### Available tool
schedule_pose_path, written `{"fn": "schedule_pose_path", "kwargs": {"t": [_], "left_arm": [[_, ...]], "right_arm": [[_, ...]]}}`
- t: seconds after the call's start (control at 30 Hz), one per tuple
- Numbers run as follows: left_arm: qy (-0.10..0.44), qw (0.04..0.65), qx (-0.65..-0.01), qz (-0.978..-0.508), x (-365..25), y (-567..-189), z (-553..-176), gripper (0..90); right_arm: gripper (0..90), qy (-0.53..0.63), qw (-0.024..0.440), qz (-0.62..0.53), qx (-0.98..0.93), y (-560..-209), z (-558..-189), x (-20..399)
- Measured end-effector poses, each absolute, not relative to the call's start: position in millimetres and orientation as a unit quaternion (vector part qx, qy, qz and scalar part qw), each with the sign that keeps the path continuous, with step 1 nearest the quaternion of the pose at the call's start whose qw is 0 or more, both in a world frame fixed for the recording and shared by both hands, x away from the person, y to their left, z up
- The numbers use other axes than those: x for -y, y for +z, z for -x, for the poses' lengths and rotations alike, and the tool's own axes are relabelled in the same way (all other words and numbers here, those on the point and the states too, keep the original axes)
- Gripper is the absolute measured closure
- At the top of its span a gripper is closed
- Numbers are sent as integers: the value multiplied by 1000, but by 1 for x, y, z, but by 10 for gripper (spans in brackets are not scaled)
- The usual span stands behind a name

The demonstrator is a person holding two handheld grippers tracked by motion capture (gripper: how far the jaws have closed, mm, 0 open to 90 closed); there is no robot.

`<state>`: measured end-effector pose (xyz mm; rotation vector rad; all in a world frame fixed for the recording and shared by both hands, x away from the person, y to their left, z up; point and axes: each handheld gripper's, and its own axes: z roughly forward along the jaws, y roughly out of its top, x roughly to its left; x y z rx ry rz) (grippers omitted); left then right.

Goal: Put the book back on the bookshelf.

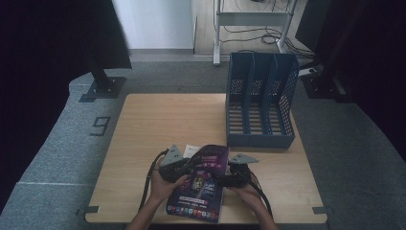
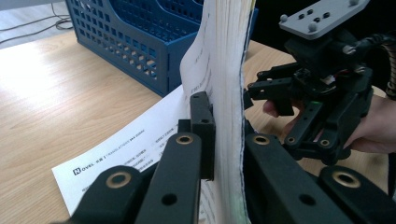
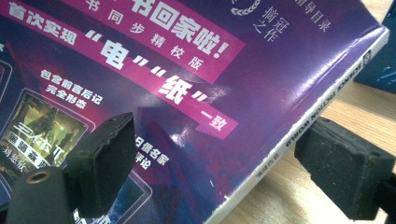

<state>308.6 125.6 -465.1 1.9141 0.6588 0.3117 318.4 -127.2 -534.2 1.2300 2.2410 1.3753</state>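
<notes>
On the worktop we see the left claw clenched on the magazine's page edge, lifting it near the front edge. A sheet lies beneath. The right claw straddles the spine, seemingly released, pads apart. The blue rack stands behind, at right.

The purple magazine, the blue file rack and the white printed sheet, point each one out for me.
purple magazine (image 1: 203,179), high view, middle of its cover.
blue file rack (image 1: 260,140), high view, low front wall.
white printed sheet (image 2: 119,156), left gripper view, printed face on the table.
</notes>
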Motion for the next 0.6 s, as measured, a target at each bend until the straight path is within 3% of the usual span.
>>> {"fn": "schedule_pose_path", "kwargs": {"t": [0.6], "left_arm": [[115,533,-274,-793,-129,-463,-309,872]], "right_arm": [[153,481,129,-414,-762,-529,-316,127]]}}
